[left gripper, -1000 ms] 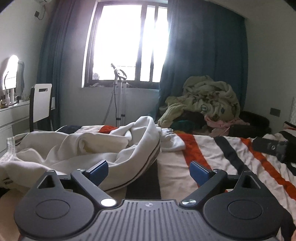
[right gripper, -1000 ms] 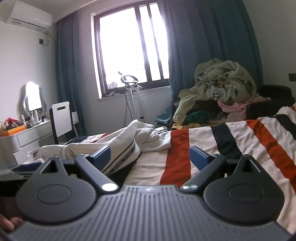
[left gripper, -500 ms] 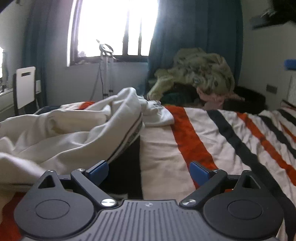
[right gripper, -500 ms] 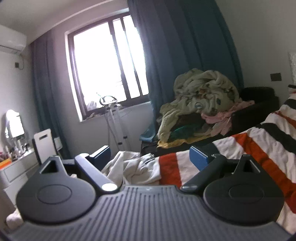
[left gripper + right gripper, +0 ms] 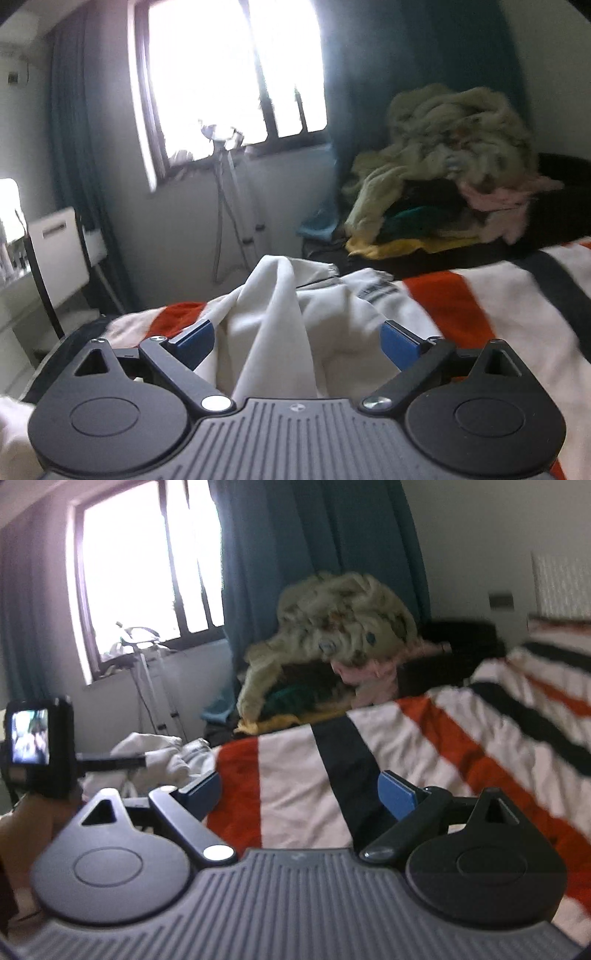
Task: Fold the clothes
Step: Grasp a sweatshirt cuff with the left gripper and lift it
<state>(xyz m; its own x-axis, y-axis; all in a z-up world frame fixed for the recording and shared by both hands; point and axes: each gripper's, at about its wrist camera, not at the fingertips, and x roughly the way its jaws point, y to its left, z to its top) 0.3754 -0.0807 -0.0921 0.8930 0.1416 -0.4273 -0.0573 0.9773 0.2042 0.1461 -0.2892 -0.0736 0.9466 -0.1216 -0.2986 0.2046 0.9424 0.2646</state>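
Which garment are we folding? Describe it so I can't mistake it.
Start at the striped bedspread. At its window-side end lies a crumpled white garment, plain cream with a dark printed label, between the open left gripper fingers. The yellowish heap beyond is off the bed.

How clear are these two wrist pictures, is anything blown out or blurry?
Left wrist view: the window is blown out to white, and the clothes heap behind it smears with motion blur, while the white garment between the open left gripper reads fairly sharp. Right wrist view: the striped bedspread is streaked, its edges bent by fisheye.
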